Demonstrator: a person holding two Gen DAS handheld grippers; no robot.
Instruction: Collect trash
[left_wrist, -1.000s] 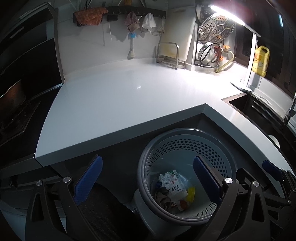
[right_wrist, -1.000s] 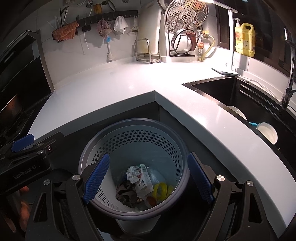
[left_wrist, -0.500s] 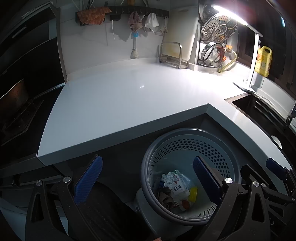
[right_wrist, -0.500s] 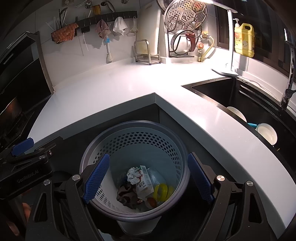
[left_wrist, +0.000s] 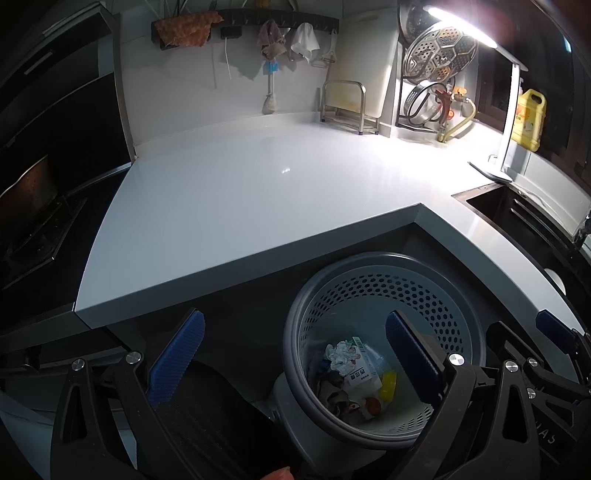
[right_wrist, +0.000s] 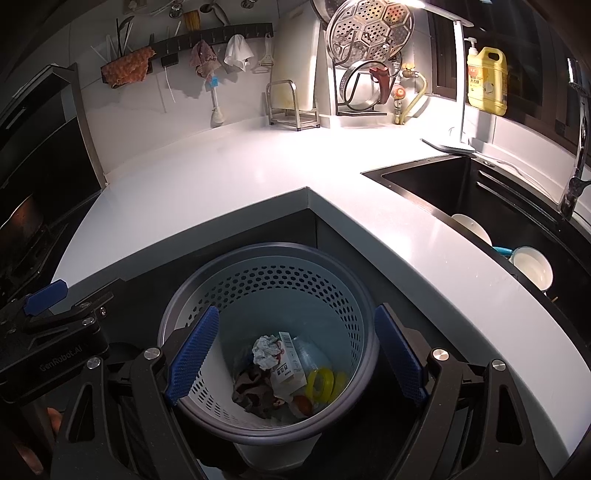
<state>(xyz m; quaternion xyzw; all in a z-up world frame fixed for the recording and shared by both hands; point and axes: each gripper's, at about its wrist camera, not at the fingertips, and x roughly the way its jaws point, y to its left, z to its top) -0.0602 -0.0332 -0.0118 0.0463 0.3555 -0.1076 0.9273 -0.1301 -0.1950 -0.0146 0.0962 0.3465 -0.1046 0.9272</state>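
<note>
At the far left a dark stove area (left_wrist: 33, 206) sits beside the white L-shaped countertop (left_wrist: 240, 199). On the wall above, a hook rail (right_wrist: 207, 35) carries an orange cloth (right_wrist: 127, 68), a pinkish rag (right_wrist: 203, 55) and a white rag (right_wrist: 238, 51). Further right stand a metal rack (right_wrist: 291, 107) with a white cutting board (right_wrist: 295, 59), then a steamer tray (right_wrist: 373, 29) and a lid holder.

Below the counter's inner corner stands the grey perforated trash basket (right_wrist: 273, 284). The collected trash lies at its bottom: a crumpled white paper (right_wrist: 264, 350), a small carton (right_wrist: 286, 360), a brown rag (right_wrist: 251, 391) and a yellow piece (right_wrist: 321, 384).

The left gripper (left_wrist: 291, 354) hovers with its blue pads spread wide and nothing between them; its right pad overlaps the basket's opening. The right gripper (right_wrist: 295, 354) is likewise released, its fingers wide apart above the basket and clasping nothing.

To the right, a desk lamp (right_wrist: 458, 92) lights the counter, a yellow detergent jug (right_wrist: 485, 81) stands by the window, and the dark sink (right_wrist: 443, 184) holds white bowls (right_wrist: 532, 266) beside the faucet (right_wrist: 576, 166).
</note>
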